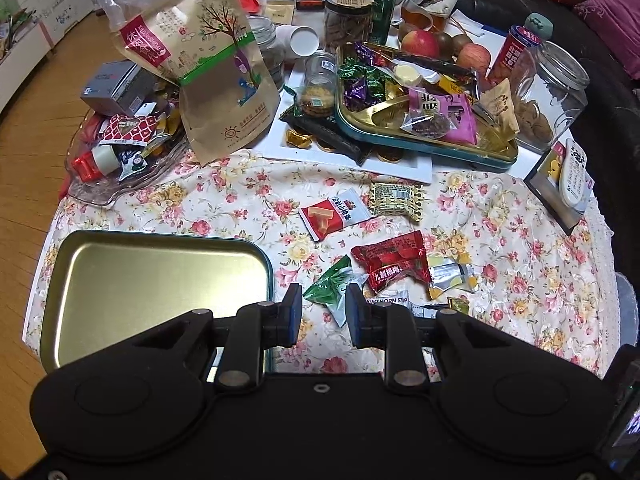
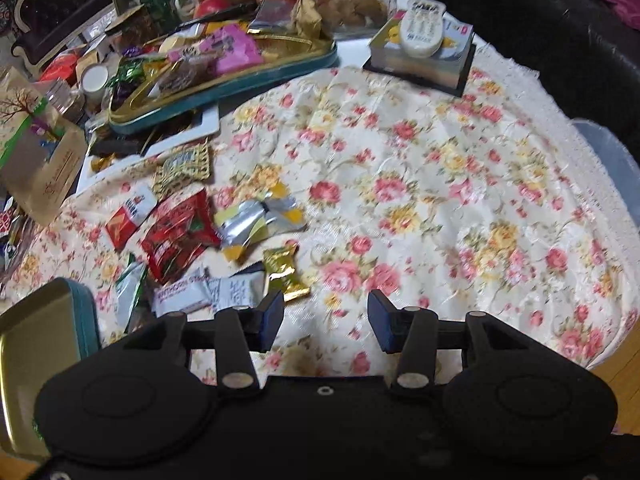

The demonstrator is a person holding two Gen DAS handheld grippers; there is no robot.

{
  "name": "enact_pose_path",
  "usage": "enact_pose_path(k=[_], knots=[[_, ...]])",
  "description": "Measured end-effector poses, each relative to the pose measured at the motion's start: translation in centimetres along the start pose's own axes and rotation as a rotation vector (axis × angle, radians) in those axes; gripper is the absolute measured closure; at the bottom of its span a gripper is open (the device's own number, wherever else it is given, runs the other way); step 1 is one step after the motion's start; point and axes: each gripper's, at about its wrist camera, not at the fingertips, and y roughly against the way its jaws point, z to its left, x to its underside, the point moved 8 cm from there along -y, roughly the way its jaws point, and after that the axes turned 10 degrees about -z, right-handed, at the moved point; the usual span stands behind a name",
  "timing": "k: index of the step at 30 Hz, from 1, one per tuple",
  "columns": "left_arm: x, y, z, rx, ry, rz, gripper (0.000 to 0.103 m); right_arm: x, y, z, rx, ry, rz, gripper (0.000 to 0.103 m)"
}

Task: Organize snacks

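Loose snacks lie on the flowered cloth: a green packet (image 1: 334, 284), a red packet (image 1: 390, 266), a silver-yellow packet (image 1: 454, 276), a red-white packet (image 1: 334, 216) and a gold-patterned one (image 1: 396, 200). My left gripper (image 1: 323, 312) hangs over the green packet, its jaws apart and its pads not pressing on it. An empty gold tray with a teal rim (image 1: 160, 276) sits just to its left. My right gripper (image 2: 326, 316) stands open over bare cloth, nothing between its fingers. A gold candy (image 2: 285, 274) and a white hawthorn strip (image 2: 188, 292) lie just beyond its left finger.
A teal tin (image 1: 424, 148) heaped with sweets stands behind the loose snacks, on a white board. A kraft bag (image 1: 212, 76) and a glass dish (image 1: 112, 184) are at the left, a glass jar (image 1: 548, 88) and a remote (image 1: 572, 176) at the right.
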Motion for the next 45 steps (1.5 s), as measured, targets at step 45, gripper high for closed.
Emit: enact_pose_path(k=[45], knots=[[-4.0,-0.9,4.8,0.136,0.139,0.097,0.069,-6.4,-13.7,21.8,-0.273,0.188,0.017,0.058]])
